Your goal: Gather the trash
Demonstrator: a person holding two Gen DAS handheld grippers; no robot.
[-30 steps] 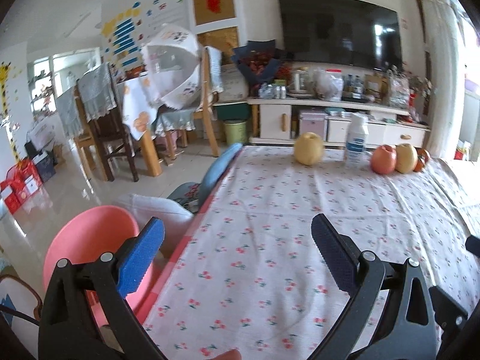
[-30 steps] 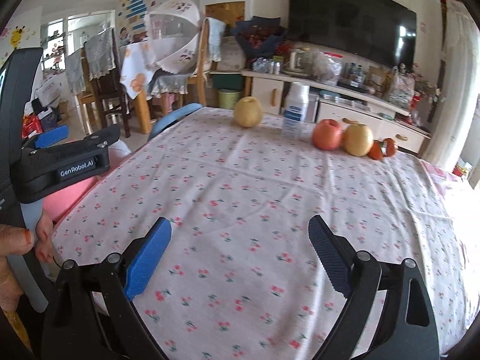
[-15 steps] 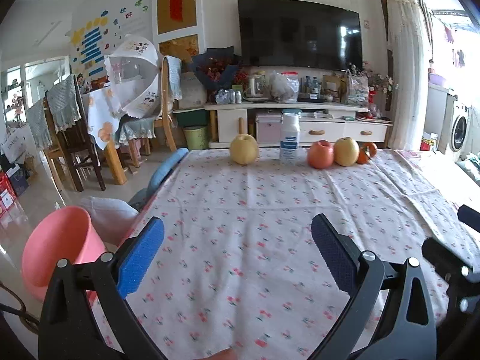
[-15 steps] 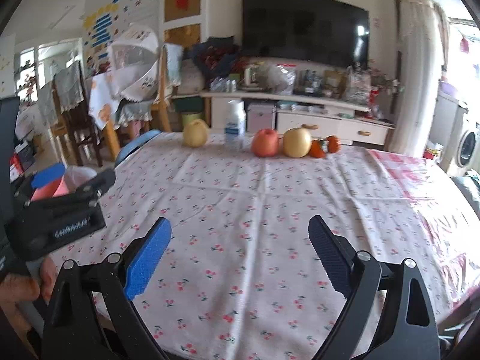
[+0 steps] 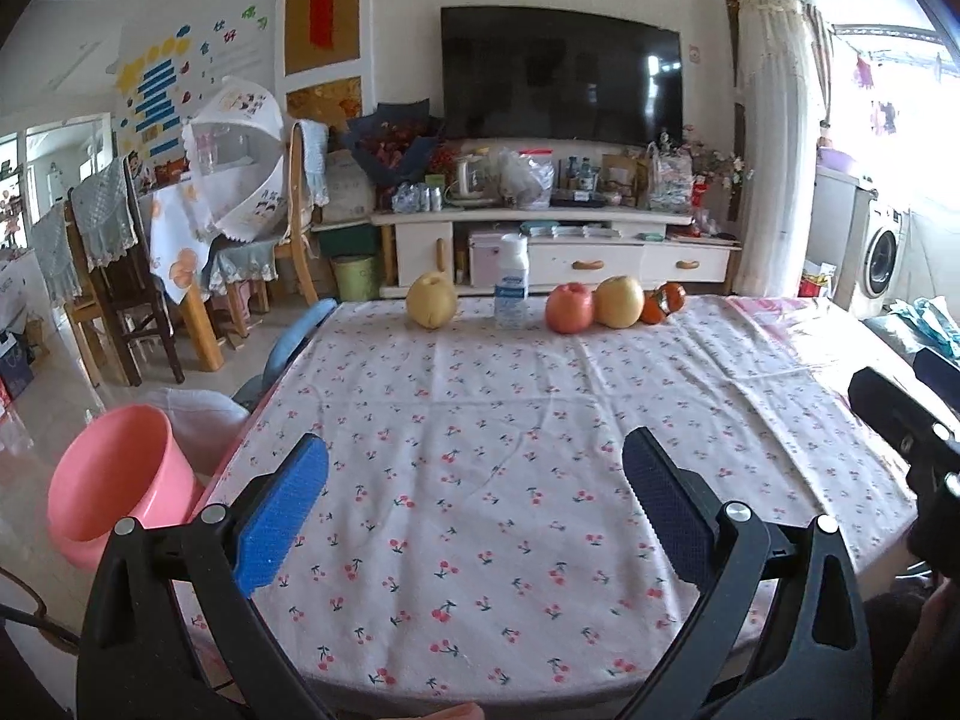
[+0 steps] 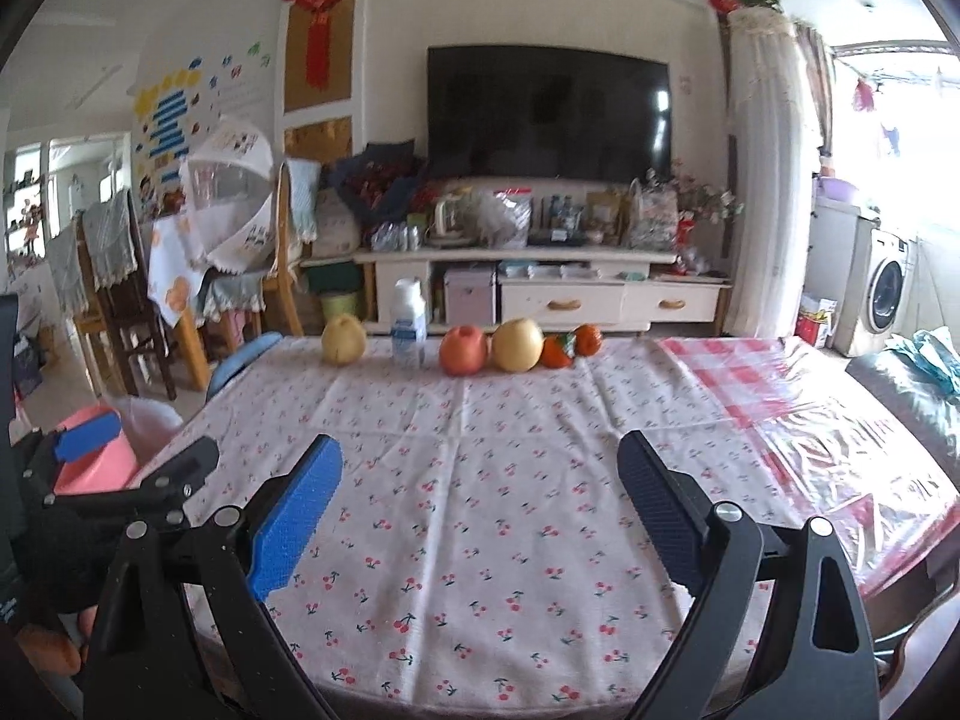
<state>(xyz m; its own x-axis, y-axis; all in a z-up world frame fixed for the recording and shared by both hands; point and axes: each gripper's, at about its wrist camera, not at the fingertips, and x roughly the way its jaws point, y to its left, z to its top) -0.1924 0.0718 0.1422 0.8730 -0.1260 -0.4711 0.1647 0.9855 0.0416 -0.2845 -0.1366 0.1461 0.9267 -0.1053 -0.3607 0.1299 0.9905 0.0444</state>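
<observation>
a: where do your jaws stand?

b: both sets spread wide and empty. your left gripper (image 5: 474, 504) hangs over the near edge of the desk (image 5: 540, 420); your right gripper (image 6: 480, 504) does the same, just to its right.

a: and out from there?

b: bare cherry-print cloth ahead of both, then a row at the far edge: a yellow pear (image 5: 431, 301), a white bottle (image 5: 511, 285), a red apple (image 5: 569, 308), a second yellow fruit (image 5: 619, 301) and small orange fruits (image 5: 663, 302).

a: which is trash?

b: nothing loose like a wrapper shows on the cloth. the bottle is the likeliest candidate, though you can't tell from here whether it's empty. it stands upright, long axis vertical, straight ahead and well apart from both sets of jaws.

a: which hand?

b: probably your left. the bottle sits left of centre in the right wrist view, and the pink bin (image 5: 114, 480) stands on the floor just off the desk's left edge, on that hand's side.
</observation>
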